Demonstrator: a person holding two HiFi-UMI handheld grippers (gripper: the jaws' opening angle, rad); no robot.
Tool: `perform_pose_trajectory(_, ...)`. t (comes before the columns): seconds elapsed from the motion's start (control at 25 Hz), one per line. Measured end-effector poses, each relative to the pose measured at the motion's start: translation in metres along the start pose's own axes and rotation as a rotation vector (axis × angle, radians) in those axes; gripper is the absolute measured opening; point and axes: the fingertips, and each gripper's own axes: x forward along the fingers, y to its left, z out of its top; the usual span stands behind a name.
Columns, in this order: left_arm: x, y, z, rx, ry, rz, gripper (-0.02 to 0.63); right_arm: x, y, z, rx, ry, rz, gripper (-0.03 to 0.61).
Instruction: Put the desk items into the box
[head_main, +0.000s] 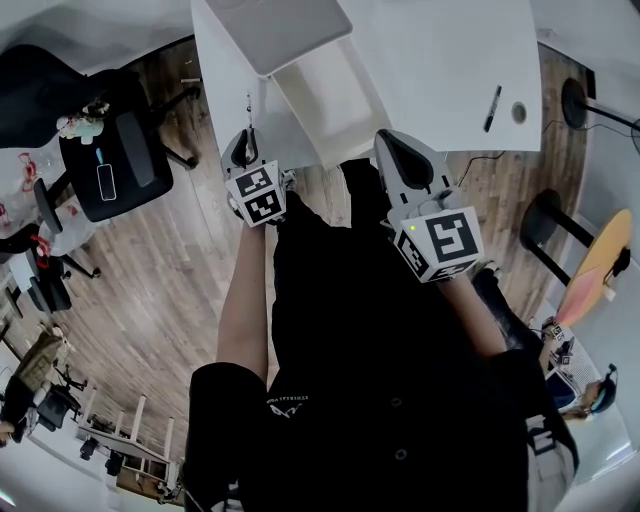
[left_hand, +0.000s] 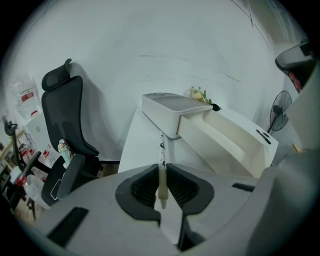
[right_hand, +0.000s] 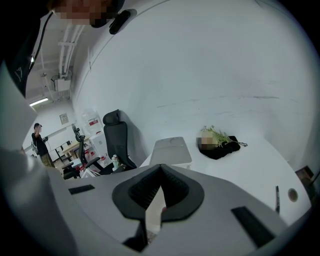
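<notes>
Pen (left_hand: 161, 147) sits pinched btw the jaws of the left gripper (left_hand: 161, 170), held near one end, the rest pointing fwd at the open box (left_hand: 235, 145) ahead. Prob. light, stiff, slick, so a mid-barrel grip looks steadier. Right gripper (right_hand: 160, 170): jaws closed, nothing btw them.

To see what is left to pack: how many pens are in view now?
2. One white pen is clamped in the left gripper; one black pen lies on the desk at the right. Others may be hidden in the box.

Bright, even indoor light — strong fisheye warp, dark vignetted corners
</notes>
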Motion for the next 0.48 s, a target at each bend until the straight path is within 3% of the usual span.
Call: perform_pose_trajectory(0.48, -0.064, 0.0, 0.038, -0.004, -0.133, -0.041, 0.057, -0.011, 0.029, 0.012, 0.006, -0.068, 0.016, -0.002)
